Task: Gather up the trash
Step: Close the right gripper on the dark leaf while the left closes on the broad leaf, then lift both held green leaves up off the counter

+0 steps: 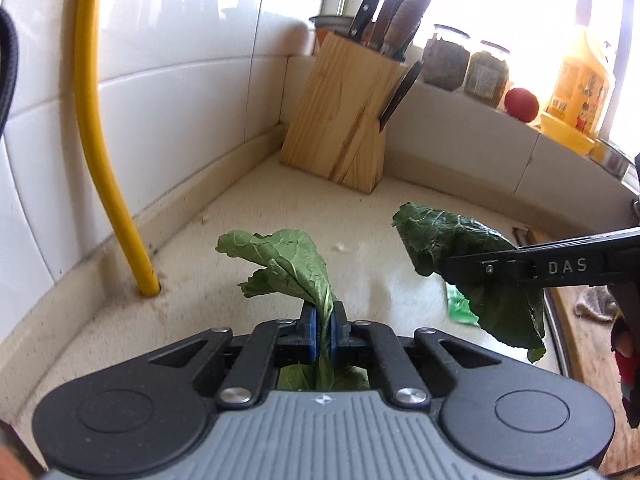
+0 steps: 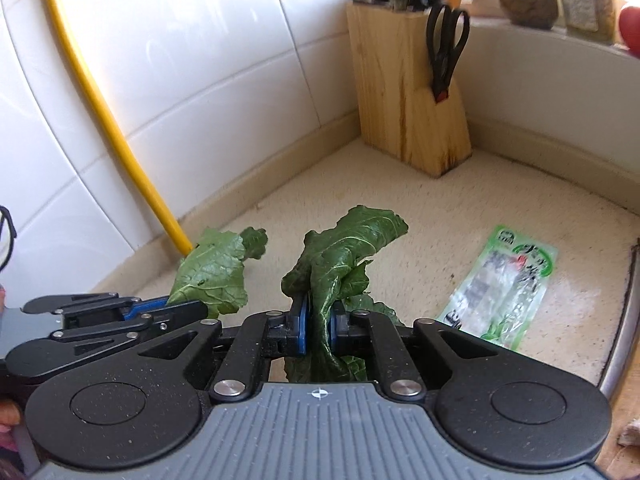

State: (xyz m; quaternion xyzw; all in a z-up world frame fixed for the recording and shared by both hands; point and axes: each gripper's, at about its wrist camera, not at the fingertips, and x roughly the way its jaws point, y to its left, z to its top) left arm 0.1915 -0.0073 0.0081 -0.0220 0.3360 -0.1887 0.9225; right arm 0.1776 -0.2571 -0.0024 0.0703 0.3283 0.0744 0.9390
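Observation:
My left gripper [image 1: 324,322] is shut on a limp green leaf [image 1: 288,264] that sticks up above the beige counter [image 1: 248,216]. In the same view my right gripper [image 1: 476,266] comes in from the right, shut on a darker green leaf [image 1: 460,240]. The right wrist view shows the right gripper [image 2: 319,326] clamping that dark leaf [image 2: 344,248], with the left gripper [image 2: 176,306] at the lower left holding its paler leaf [image 2: 212,272]. A green and clear plastic wrapper [image 2: 500,284] lies flat on the counter to the right, apart from both grippers.
A wooden knife block [image 1: 340,120] with knives and scissors [image 2: 446,48] stands in the back corner. A yellow hose [image 1: 104,140] runs down the white tiled wall. Jars [image 1: 466,64], a red tomato [image 1: 521,104] and a yellow bottle [image 1: 580,88] line the window ledge. A sink rim [image 2: 624,320] borders the counter's right.

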